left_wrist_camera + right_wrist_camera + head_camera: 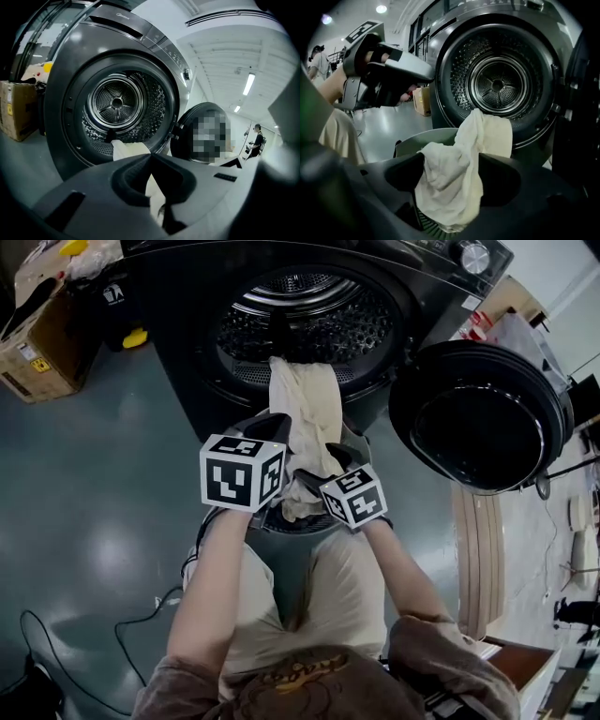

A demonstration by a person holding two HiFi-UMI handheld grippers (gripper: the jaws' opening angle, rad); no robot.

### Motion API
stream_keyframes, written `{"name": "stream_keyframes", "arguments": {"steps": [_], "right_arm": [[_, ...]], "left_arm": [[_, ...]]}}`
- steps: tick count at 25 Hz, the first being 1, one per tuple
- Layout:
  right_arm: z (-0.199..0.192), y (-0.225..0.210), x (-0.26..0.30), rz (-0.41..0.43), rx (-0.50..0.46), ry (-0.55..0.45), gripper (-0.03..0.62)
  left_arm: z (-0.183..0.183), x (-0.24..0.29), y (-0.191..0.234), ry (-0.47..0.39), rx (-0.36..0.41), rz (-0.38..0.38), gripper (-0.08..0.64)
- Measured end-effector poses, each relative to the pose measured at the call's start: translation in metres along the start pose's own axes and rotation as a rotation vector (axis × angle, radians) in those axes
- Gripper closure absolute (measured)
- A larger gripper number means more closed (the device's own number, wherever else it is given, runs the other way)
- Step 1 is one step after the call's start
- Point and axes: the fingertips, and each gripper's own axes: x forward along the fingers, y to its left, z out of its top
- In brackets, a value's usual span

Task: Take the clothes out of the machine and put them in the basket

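Note:
A cream cloth (300, 409) hangs out of the dark machine's drum (300, 324) and down into the grey basket (281, 526) at the person's knees. My right gripper (314, 474) is over the basket. In the right gripper view its jaws stand open (452, 183), and the cloth's bunched lower end (450, 164) sags loosely between them above the basket rim (422, 138). My left gripper (272, 423) is beside the cloth, nearer the drum. Its tips meet (151, 155), so it is shut. The cloth (126, 149) shows beyond and below them; I see no grip on it.
The round machine door (483, 413) hangs open to the right of the basket. A cardboard box (37, 343) stands at the far left on the grey floor. A black cable (84, 634) trails by the person's left side. A person stands far off (257, 140).

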Motion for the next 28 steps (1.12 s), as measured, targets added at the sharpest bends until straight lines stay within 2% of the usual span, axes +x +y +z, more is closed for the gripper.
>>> {"name": "stream_keyframes", "arguments": {"steps": [4,7,11,14,17,19,21,24,28], "right_arm": [[0.032,-0.041,0.026,-0.056,0.1,-0.084,0.218],[0.055,-0.078,0.057,-0.128,0.128,-0.102,0.193],[0.081,-0.118,0.096,-0.222,0.081,-0.069,0.172],[0.085,-0.132,0.118,-0.24,0.059,-0.008,0.153],[0.083,-0.139,0.127,-0.251,0.057,0.027,0.171],[0.083,-0.138,0.128,-0.257,0.046,0.034,0.221],[0.082,-0.132,0.129,-0.223,0.061,0.033,0.378],[0.078,-0.123,0.121,-0.183,0.077,0.013,0.541],[0.076,-0.098,0.085,-0.114,0.064,-0.043,0.552]], "left_arm": [[0.002,-0.001,-0.001,-0.008,-0.005,0.008,0.555],[0.001,-0.001,-0.004,-0.005,0.003,0.005,0.555],[0.003,-0.003,-0.006,-0.006,0.013,0.002,0.555],[0.003,-0.006,-0.002,-0.007,0.01,0.01,0.555],[0.005,-0.007,0.002,-0.01,0.005,0.016,0.555],[0.006,-0.008,0.005,-0.012,0.006,0.018,0.555],[0.006,-0.009,0.007,-0.013,0.004,0.021,0.555],[0.005,-0.007,0.004,-0.007,0.003,0.018,0.555],[0.003,-0.006,0.002,-0.001,0.013,0.011,0.555]]}}
